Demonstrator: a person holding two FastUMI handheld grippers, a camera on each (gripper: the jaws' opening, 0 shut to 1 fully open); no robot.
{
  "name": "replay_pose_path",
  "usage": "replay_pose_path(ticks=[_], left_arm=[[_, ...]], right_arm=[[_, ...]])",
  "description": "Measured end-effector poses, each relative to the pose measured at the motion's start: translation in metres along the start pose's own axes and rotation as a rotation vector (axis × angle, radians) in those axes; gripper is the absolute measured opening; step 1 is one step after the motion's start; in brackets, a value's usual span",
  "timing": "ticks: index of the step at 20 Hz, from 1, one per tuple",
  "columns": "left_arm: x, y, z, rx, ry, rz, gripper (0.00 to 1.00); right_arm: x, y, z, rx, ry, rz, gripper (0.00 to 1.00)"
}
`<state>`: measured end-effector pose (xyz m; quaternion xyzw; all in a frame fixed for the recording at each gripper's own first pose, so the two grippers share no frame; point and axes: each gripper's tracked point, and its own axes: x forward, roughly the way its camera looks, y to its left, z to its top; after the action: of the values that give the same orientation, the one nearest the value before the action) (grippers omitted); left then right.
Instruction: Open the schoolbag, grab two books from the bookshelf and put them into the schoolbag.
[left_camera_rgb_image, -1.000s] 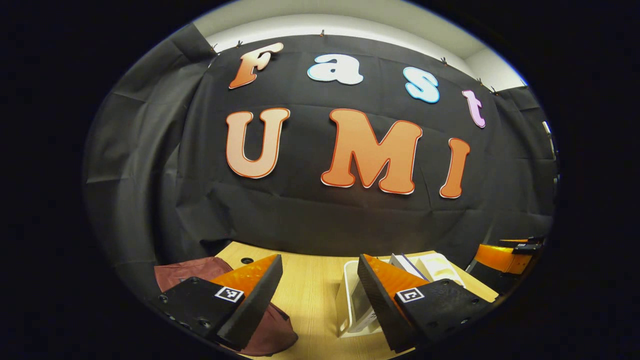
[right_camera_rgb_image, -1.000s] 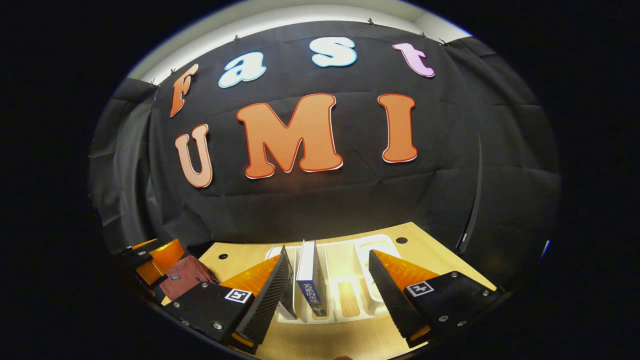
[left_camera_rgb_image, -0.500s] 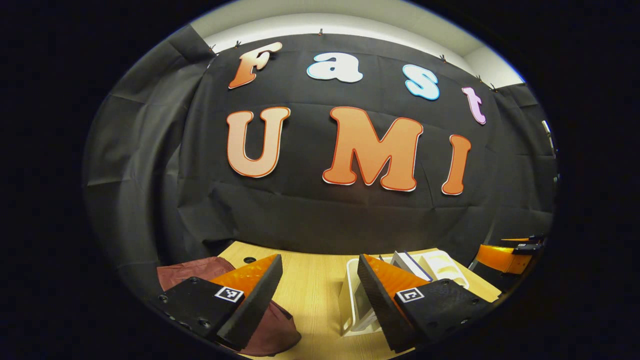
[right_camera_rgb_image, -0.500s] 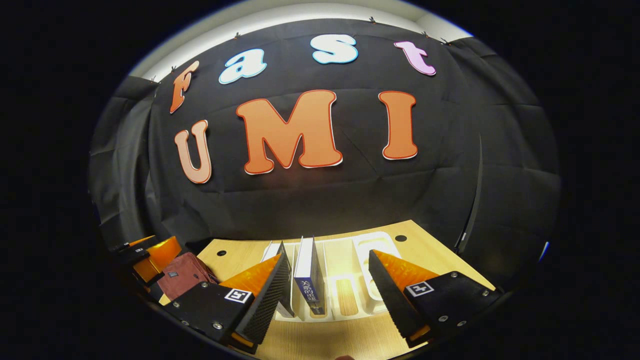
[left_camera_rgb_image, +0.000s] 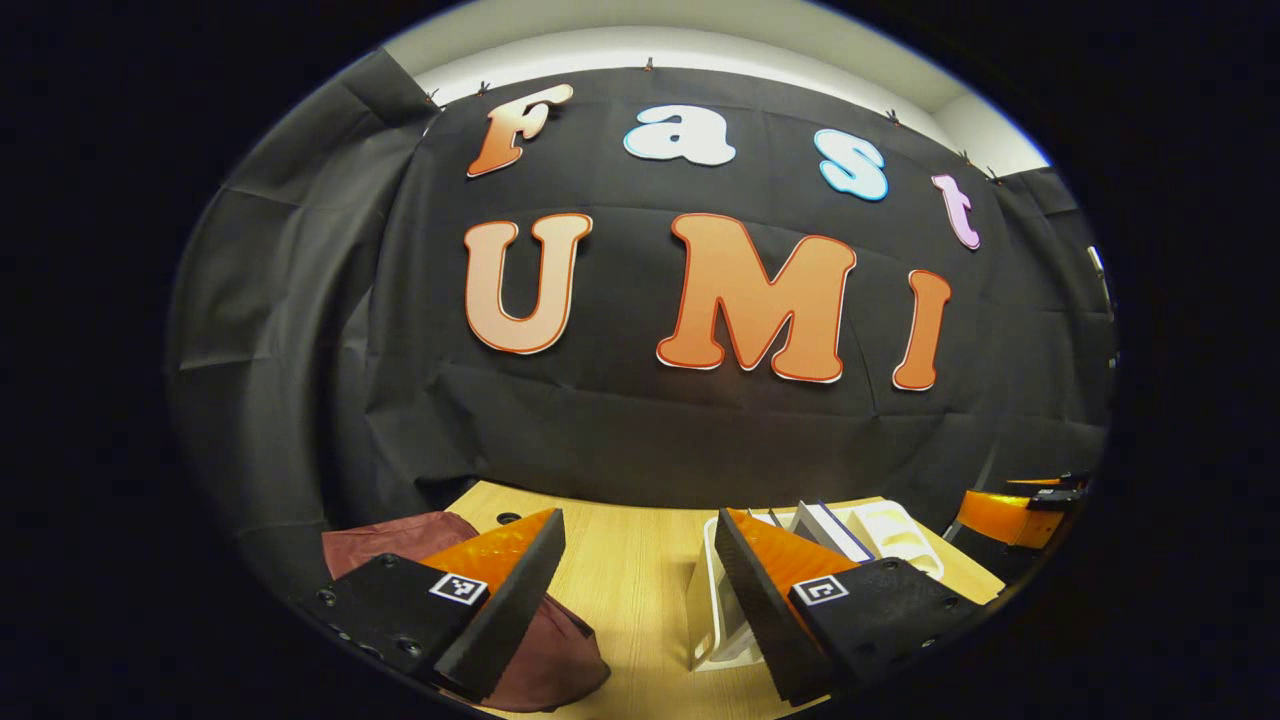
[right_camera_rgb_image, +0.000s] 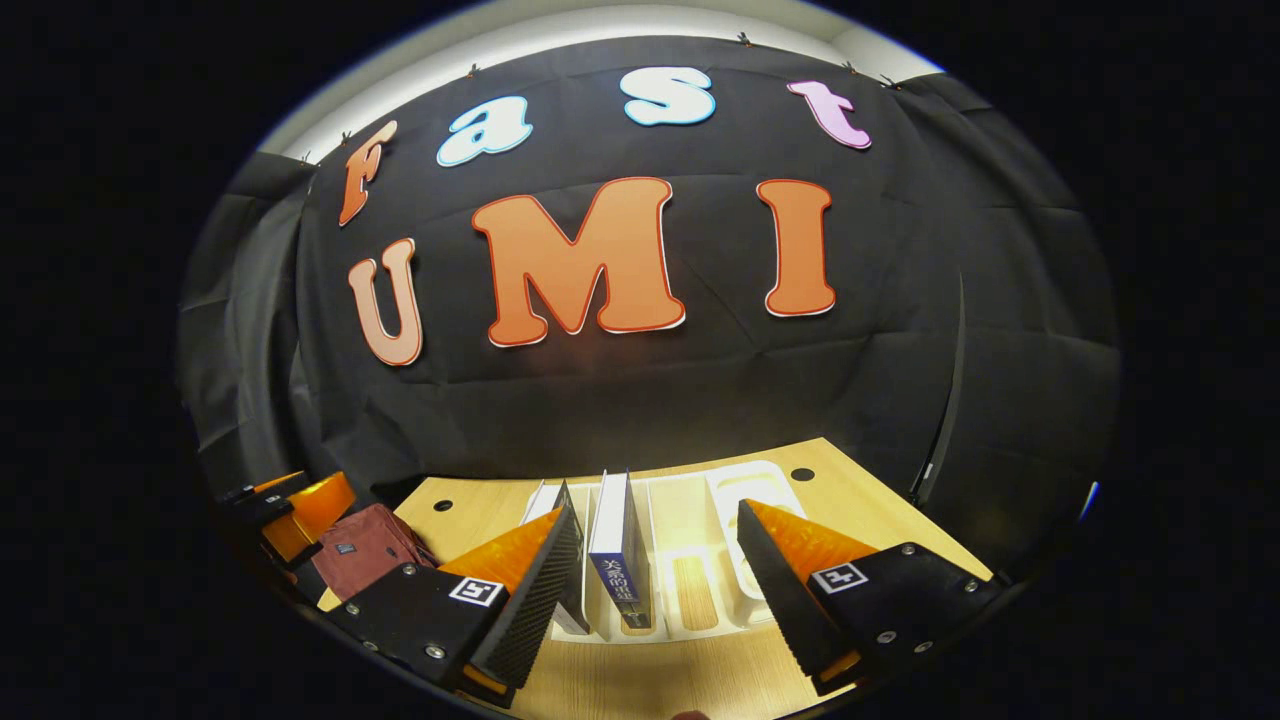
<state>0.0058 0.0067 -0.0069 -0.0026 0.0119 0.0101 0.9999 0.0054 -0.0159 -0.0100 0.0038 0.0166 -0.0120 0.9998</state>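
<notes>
Now both grippers are spread wide and hold nothing: the left gripper (left_camera_rgb_image: 640, 540) above the light wooden table (left_camera_rgb_image: 620, 570), near the dark red fabric schoolbag (left_camera_rgb_image: 545, 650). The right gripper (right_camera_rgb_image: 655, 530) faces the white plastic bookshelf (right_camera_rgb_image: 745, 485), where a blue-spined upright book (right_camera_rgb_image: 622, 560) stands between its fingers, untouched.

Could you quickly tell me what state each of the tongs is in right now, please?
Left tongs: open, holding nothing, above the table by the schoolbag.
Right tongs: open, holding nothing, facing the books in the bookshelf.

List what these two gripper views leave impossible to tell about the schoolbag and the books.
- Schoolbag, left gripper view: the left gripper covers much of it, so zip state is unknown.
- Schoolbag, right gripper view: too small to show an opening.
- Books in the bookshelf, right gripper view: the right gripper finger hides one; count uncertain.
</notes>
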Motion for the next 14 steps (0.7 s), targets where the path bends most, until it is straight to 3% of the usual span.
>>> replay_pose_path(ticks=[14], left_arm=[[-0.0066, 0.0071, -0.0015, 0.003, -0.003, 0.016, 0.95]], right_arm=[[-0.0041, 0.0022, -0.0003, -0.004, -0.003, 0.006, 0.96]])
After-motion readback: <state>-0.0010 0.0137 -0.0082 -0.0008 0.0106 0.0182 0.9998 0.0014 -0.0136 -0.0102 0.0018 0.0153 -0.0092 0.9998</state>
